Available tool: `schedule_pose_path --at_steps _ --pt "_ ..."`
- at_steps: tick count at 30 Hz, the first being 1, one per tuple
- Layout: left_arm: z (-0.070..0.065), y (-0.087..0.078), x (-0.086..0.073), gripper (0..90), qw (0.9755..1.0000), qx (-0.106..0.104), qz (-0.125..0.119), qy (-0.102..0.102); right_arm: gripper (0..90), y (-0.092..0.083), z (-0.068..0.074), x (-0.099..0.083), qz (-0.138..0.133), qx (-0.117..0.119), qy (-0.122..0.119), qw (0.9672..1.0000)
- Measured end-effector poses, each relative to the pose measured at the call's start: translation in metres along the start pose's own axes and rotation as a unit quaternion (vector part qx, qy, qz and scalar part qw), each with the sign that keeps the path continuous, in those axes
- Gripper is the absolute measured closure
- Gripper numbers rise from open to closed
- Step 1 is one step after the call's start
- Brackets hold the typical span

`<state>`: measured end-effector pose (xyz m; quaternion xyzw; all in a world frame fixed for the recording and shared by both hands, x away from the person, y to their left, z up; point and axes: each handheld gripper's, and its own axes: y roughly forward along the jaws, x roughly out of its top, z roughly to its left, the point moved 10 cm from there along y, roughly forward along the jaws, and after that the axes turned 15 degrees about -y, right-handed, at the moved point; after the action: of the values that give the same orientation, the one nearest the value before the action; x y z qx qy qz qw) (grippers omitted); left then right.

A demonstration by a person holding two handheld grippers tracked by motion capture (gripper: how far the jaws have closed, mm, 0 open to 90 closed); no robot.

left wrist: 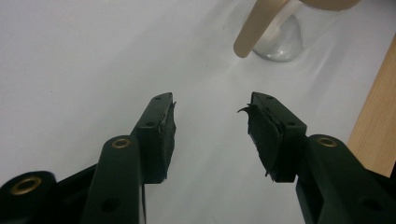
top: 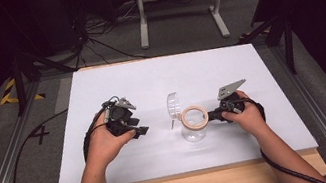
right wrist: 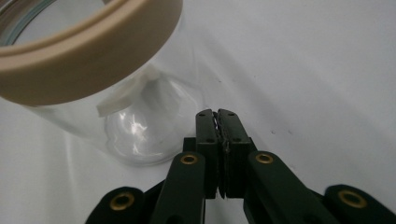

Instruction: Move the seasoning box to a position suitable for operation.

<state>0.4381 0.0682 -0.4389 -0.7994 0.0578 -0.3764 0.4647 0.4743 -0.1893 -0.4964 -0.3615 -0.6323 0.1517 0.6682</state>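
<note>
Jar (top: 194,125): upright at bench (top: 113,82) centre, beige ring on its mouth.
Lid (top: 173,105): at jar's 11 o'clock, close by.
Left tool (top: 141,132): jaws apart, empty, at jar's 9 o'clock.
Right tool (top: 212,115): jaws together, empty, just at jar's 3 o'clock.

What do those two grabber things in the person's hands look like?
Each is a black gripper. The left gripper and right gripper both carry a grey three-cornered plate on top and trail a black cable. Up close, the jaws are long black bars with brass-coloured rivets and frayed black pads. The forearms are bare, with no sleeves in view.
</note>
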Motion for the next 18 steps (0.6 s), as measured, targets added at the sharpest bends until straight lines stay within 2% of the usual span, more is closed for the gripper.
schedule_pose_path --at_steps 2,5,8,10,18 --pt "-0.0006 0.0013 -0.0006 51.3 1.0 -0.002 0.003 -0.003 88.8 0.0003 -0.0017 -0.0005 -0.005 -0.001 0.005 1.0" --pt "0.0003 0.0015 -0.0003 51.4 1.0 -0.001 0.004 0.0 89.4 0.0021 -0.001 0.0025 -0.014 0.002 0.001 0.9999" --pt "-0.0003 0.0017 -0.0003 51.3 1.0 0.0 0.005 0.001 89.5 0.0053 0.0028 0.0044 -0.011 0.011 -0.007 0.9999" --pt "-0.0008 0.0021 -0.0002 51.4 1.0 -0.002 0.004 -0.001 89.5 0.0072 0.0026 0.004 -0.008 0.009 -0.011 0.9999" --pt "-0.0009 0.0024 0.0002 51.4 1.0 -0.002 0.003 -0.002 89.7 0.0067 0.0049 0.0018 0.003 0.011 -0.007 0.9999"
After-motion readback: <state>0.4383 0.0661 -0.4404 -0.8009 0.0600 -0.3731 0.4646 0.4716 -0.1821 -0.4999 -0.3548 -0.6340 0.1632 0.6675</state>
